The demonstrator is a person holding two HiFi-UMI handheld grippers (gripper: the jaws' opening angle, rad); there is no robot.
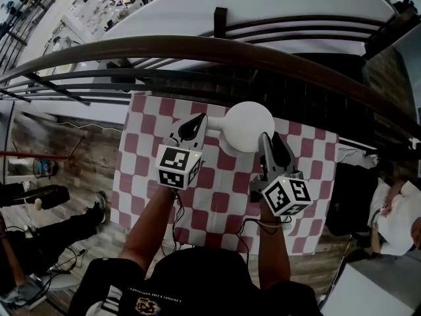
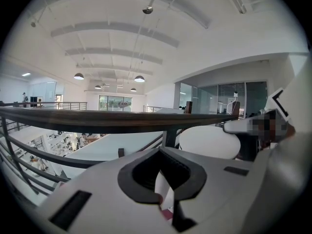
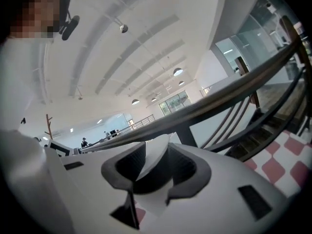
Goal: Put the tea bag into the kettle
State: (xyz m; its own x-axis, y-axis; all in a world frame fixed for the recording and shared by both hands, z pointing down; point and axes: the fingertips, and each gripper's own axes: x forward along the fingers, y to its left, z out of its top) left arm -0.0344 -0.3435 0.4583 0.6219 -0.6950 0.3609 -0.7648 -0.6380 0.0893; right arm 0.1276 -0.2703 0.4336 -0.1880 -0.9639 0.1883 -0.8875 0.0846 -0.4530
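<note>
While the left gripper is clamping the white handle of the kettle, the right gripper is standing with its jaws apart at the kettle's other side, its tips just beside the rim. A white flat piece is sitting between the right gripper's jaws, leaning on one pad; whether it is the tea bag I cannot tell. The kettle is resting on the checkered surface, directly ahead of both grippers.
</note>
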